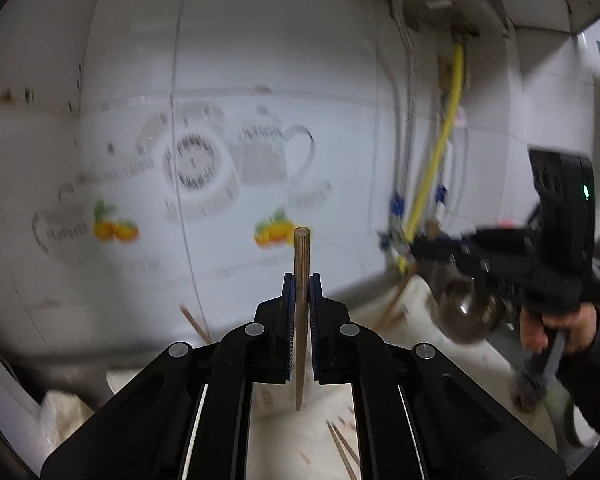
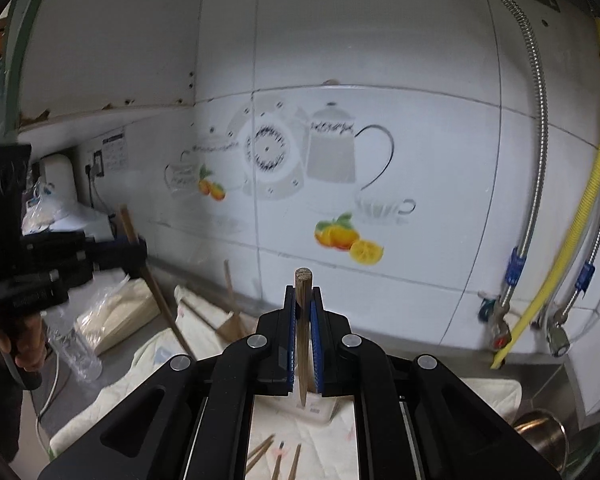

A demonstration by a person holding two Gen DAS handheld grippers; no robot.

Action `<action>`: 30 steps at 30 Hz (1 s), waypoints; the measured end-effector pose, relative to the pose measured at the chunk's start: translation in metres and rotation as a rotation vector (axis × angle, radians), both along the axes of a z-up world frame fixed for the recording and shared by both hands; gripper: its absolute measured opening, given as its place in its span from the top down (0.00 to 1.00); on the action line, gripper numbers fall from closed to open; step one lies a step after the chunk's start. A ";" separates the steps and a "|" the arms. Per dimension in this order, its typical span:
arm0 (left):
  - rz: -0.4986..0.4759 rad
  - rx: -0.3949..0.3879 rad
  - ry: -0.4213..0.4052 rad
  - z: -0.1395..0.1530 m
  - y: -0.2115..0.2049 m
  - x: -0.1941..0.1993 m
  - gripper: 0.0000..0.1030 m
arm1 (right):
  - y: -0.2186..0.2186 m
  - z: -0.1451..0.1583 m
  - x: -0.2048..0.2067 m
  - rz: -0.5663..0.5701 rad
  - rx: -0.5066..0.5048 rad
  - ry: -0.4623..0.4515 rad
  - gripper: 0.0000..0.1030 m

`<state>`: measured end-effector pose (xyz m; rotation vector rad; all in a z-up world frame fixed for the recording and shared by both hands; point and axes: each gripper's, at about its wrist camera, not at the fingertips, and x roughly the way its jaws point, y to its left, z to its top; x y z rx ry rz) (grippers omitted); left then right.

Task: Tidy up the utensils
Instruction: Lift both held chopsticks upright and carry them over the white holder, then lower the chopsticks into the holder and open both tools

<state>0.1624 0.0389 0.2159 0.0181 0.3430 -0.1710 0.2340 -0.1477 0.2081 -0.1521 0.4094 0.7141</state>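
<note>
Clamped between the left tool's [image 1: 301, 292] blue pads stands one wooden chopstick [image 1: 301, 312], pale brown and finely grained, its long axis upright, blunt round end up and tapered tip down. Over in the right tool [image 2: 303, 304], closed the same way, a second chopstick [image 2: 302, 332] stands upright too, thick end up, point toward the cream cloth [image 2: 204, 320] on the worktop. More loose chopsticks [image 2: 278, 458] lie flat on that cloth below. Behind both is a white tiled wall [image 2: 420, 80] with teapot decals.
</note>
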 end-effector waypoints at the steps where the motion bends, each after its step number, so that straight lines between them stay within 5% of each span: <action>1: 0.018 0.000 -0.020 0.007 0.002 0.007 0.94 | 0.001 0.002 0.005 -0.005 0.003 0.000 0.94; 9: 0.142 0.004 -0.044 -0.001 0.015 0.051 0.94 | 0.008 -0.003 0.037 -0.043 0.011 0.017 0.94; 21: 0.167 -0.093 0.131 -0.069 0.044 0.085 0.94 | 0.019 -0.044 0.057 -0.043 -0.024 0.092 0.94; 30: 0.172 -0.138 0.186 -0.089 0.054 0.085 0.93 | 0.023 -0.068 0.064 -0.051 -0.050 0.141 0.93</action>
